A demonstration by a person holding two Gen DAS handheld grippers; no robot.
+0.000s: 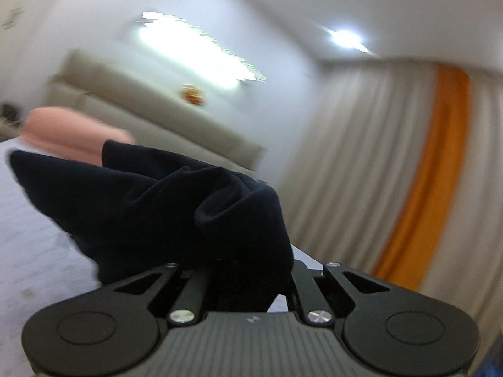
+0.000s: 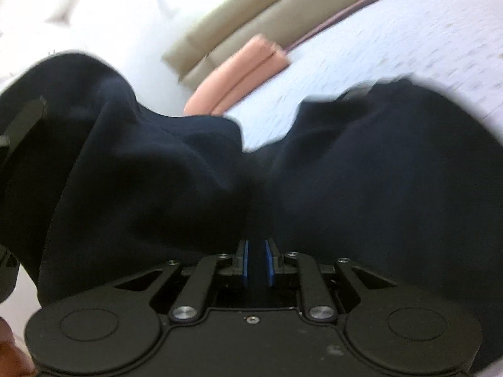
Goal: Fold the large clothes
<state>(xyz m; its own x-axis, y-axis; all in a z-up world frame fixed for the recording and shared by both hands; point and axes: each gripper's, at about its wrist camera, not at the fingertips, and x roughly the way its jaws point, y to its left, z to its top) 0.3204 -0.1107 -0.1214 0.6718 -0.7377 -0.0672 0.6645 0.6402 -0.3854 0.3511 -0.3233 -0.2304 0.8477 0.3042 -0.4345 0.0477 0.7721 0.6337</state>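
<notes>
A large dark navy garment is bunched over my left gripper, which is shut on it; the fingertips are hidden under the cloth. The gripper is tilted up toward the wall and ceiling, above the white bed. In the right wrist view the same navy garment spreads wide across the frame. My right gripper is shut on a fold of it between blue pads. The left gripper's body shows at the left edge, draped by the cloth.
A folded pink cloth lies on the white bedspread near the beige headboard. It also shows in the left wrist view. Cream and orange curtains hang at the right. A ceiling light glares.
</notes>
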